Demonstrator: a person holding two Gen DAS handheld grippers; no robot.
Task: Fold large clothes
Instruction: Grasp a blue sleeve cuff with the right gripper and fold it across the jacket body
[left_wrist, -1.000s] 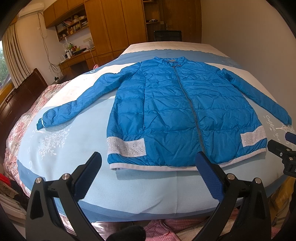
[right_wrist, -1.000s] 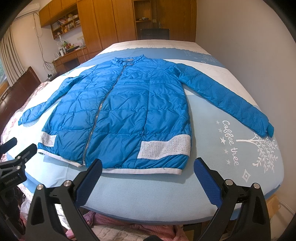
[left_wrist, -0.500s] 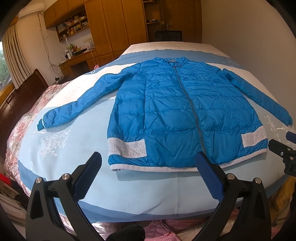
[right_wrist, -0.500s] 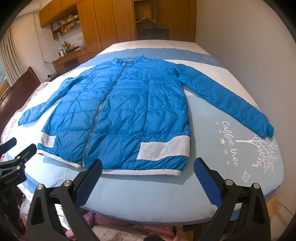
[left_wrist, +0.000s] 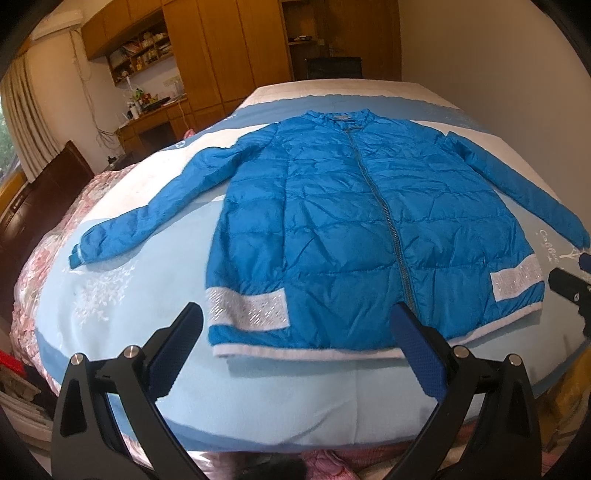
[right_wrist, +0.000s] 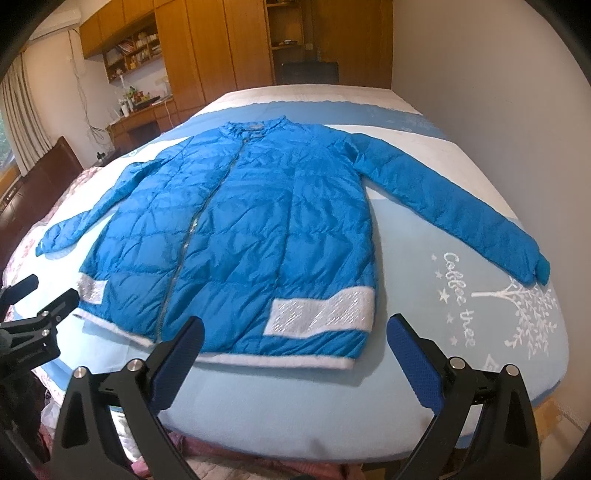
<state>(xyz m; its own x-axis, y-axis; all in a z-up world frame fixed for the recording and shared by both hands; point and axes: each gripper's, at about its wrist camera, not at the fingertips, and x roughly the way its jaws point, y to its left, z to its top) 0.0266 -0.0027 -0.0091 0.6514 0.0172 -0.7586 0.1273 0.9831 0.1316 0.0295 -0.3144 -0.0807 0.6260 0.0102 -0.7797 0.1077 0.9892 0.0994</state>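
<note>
A blue quilted jacket (left_wrist: 354, 229) (right_wrist: 236, 236) lies flat on the bed, zipped, front up, collar far from me and both sleeves spread outward. White sparkly bands cross its hem corners. My left gripper (left_wrist: 295, 332) stands open just short of the hem, over the jacket's left half, holding nothing. My right gripper (right_wrist: 295, 339) is open too, near the hem's right corner, empty. Each gripper shows at the edge of the other's view: the right gripper (left_wrist: 570, 288) and the left gripper (right_wrist: 33, 314).
The bed (right_wrist: 461, 295) wears a light blue cover with white tree print. A wall (right_wrist: 498, 74) runs along its right side. Wooden cupboards and a cluttered desk (left_wrist: 147, 110) stand at the back left. A pink floral quilt (left_wrist: 55, 240) drapes the bed's left edge.
Both grippers have moved a little forward toward the jacket's hem, so the jacket looks slightly larger. The jacket itself has not moved.
</note>
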